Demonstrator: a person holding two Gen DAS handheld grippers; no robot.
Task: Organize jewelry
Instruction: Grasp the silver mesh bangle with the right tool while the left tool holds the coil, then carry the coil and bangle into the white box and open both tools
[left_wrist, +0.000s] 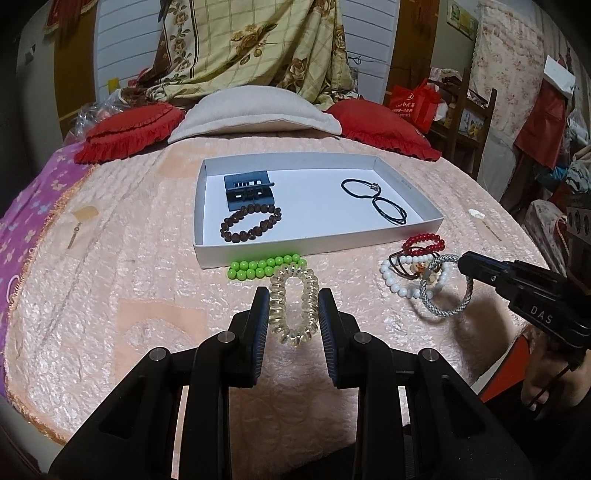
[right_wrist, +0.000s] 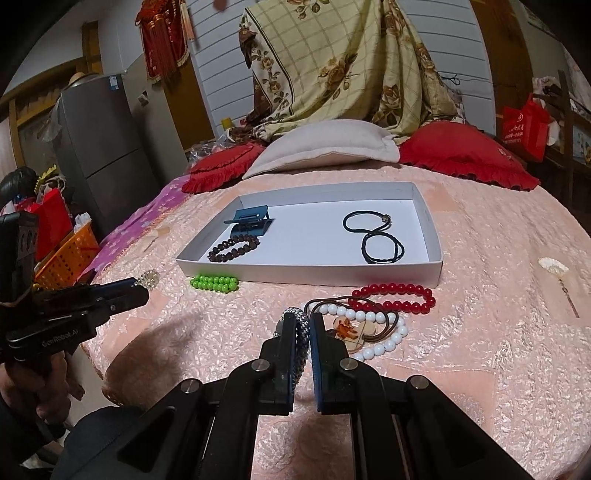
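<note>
My left gripper (left_wrist: 293, 293) is shut on a clear spiral hair tie (left_wrist: 293, 317), held just above the pink bedspread in front of the white tray (left_wrist: 258, 254). A green bead bracelet (left_wrist: 258, 267) lies against the tray's front wall. My right gripper (right_wrist: 303, 318) is shut on a silver braided bracelet (right_wrist: 302, 334), which in the left wrist view hangs as a loop (left_wrist: 448, 295) over a pile of white beads (right_wrist: 384, 347), a red bead bracelet (right_wrist: 395, 297) and a brown cord with a pendant (right_wrist: 347, 328). Inside the tray lie a blue hair clip (left_wrist: 248, 190), a brown bead bracelet (left_wrist: 251, 223) and a black cord (left_wrist: 376, 199).
Red cushions (left_wrist: 133, 131) and a beige pillow (left_wrist: 255, 114) lie behind the tray. A small white hairpin (right_wrist: 552, 266) rests on the bedspread to the right, another pin (left_wrist: 79, 218) to the left. An orange basket (right_wrist: 70, 254) stands beside the bed's left edge.
</note>
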